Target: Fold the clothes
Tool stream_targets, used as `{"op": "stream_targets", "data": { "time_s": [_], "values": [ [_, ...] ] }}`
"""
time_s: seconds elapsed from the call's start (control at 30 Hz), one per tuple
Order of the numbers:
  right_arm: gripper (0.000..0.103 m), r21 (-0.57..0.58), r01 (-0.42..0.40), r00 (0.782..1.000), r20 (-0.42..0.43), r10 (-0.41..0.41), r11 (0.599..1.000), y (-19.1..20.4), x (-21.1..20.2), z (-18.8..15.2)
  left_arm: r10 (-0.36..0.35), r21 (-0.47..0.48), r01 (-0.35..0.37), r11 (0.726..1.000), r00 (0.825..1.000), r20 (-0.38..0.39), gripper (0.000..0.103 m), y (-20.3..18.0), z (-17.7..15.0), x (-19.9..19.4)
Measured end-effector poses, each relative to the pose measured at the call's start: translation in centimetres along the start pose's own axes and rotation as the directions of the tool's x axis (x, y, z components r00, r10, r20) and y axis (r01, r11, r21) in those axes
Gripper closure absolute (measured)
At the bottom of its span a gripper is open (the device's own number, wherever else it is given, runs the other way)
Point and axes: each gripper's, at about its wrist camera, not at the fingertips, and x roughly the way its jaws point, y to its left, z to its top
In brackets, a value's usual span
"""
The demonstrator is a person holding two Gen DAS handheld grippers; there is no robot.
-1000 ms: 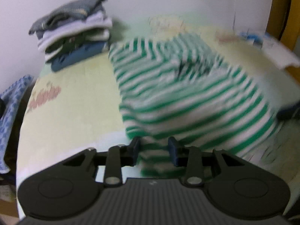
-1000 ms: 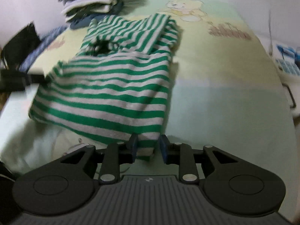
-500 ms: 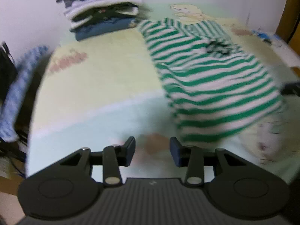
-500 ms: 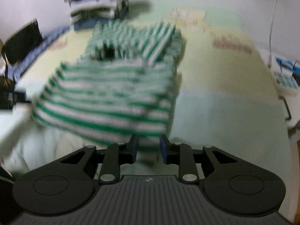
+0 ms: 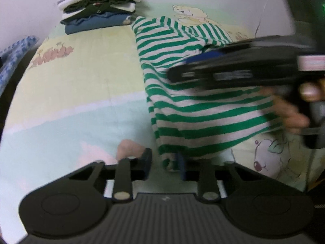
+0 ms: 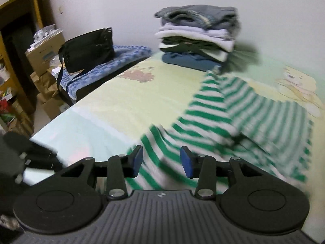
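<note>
A green-and-white striped garment point(image 5: 195, 105) lies mid-fold, centre-right on the bed point(image 5: 81, 85); the left tool point(image 5: 164, 162) has just been closing on its near hem, the right tool point(image 6: 160, 160) opening over it; next, probably regrasp and fold over.

Plain white wall point(image 6: 121, 4) behind the cartoon-print bed point(image 6: 126, 99) — yellow shelving point(image 6: 12, 46) (cardboard boxes point(image 6: 43, 52) beside it) at one side

On the bed point(image 5: 85, 93) the shirt point(image 5: 193, 109) lies at centre, its near corner between the left tool's point(image 5: 164, 162) fingers at 6 o'clock. The stack of folded clothes point(image 5: 97, 6) sits at 11 o'clock behind it. The right tool point(image 5: 233, 71) crosses over the shirt from 3 o'clock. In the right wrist view, a bag point(image 6: 87, 48) rests on a cushion point(image 6: 105, 69) at 10 o'clock beside the bed.
</note>
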Motion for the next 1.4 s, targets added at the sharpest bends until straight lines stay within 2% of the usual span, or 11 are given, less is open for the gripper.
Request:
{"op": "stream_targets", "data": {
  "time_s": [0.07, 0.13, 0.17, 0.4, 0.57, 0.67, 0.77, 0.87, 1.07, 1.17, 1.4],
  "values": [
    [0.064, -0.014, -0.015, 1.0, -0.027, 0.014, 1.0, 0.3, 1.8, 0.3, -0.004, 0.008, 0.004, 1.0, 1.0, 0.006, 0.101, -0.7, -0.2, 0.0],
    [0.083, -0.006, -0.004, 0.999, -0.045, 0.003, 1.0, -0.2, 2.6, 0.4, 0.02, 0.035, -0.02, 0.999, 1.0, 0.015, 0.102, -1.1, -0.4, 0.0],
    [0.101, 0.003, 0.011, 0.999, -0.05, -0.011, 1.0, -0.6, 2.7, 0.5, 0.031, 0.047, -0.031, 0.998, 0.999, 0.019, 0.102, -1.3, -0.5, 0.0],
    [0.103, 0.133, 0.075, 0.997, -0.041, -0.07, 0.988, -4.1, 3.3, 0.9, 0.051, -0.011, -0.051, 0.999, 0.999, -0.02, 0.103, 0.7, -1.2, 0.0],
    [0.103, 0.122, 0.083, 0.996, 0.032, -0.087, 0.989, -3.5, 1.4, 1.1, 0.018, -0.047, -0.018, 0.999, 1.0, -0.011, 0.103, 1.8, -1.5, -0.9],
    [0.102, 0.104, 0.066, 0.998, -0.011, -0.065, 0.992, -3.6, 1.4, 0.9, 0.006, -0.053, -0.004, 0.999, 0.999, 0.033, 0.103, 1.7, -0.8, -1.5],
    [0.092, 0.074, 0.042, 0.998, -0.056, -0.038, 0.996, -3.5, 1.7, 0.3, -0.014, -0.04, 0.017, 0.999, 0.996, 0.083, 0.101, 0.9, 0.5, -1.7],
    [0.071, 0.144, 0.042, 0.998, 0.042, -0.048, 0.989, -4.5, -2.0, -0.1, -0.028, -0.014, 0.03, 0.999, 0.994, 0.11, 0.1, -0.2, 1.8, -1.3],
    [0.074, 0.153, 0.199, 0.98, -0.015, -0.199, 0.968, -6.3, -7.3, -3.8, -0.016, 0.088, 0.007, 0.996, 0.995, 0.095, 0.093, -3.4, 3.1, 2.1],
    [0.079, 0.157, 0.3, 0.953, -0.096, -0.287, 0.941, -7.3, -7.0, -5.9, 0.049, 0.083, -0.056, 0.995, 0.995, 0.084, 0.076, -2.8, 3.8, 4.0],
    [0.085, 0.259, 0.34, 0.941, -0.085, -0.329, 0.904, -10.1, -7.2, -7.1, 0.031, 0.141, -0.043, 0.989, 0.996, 0.083, 0.077, -2.9, 5.5, 4.2]
  ]
}}
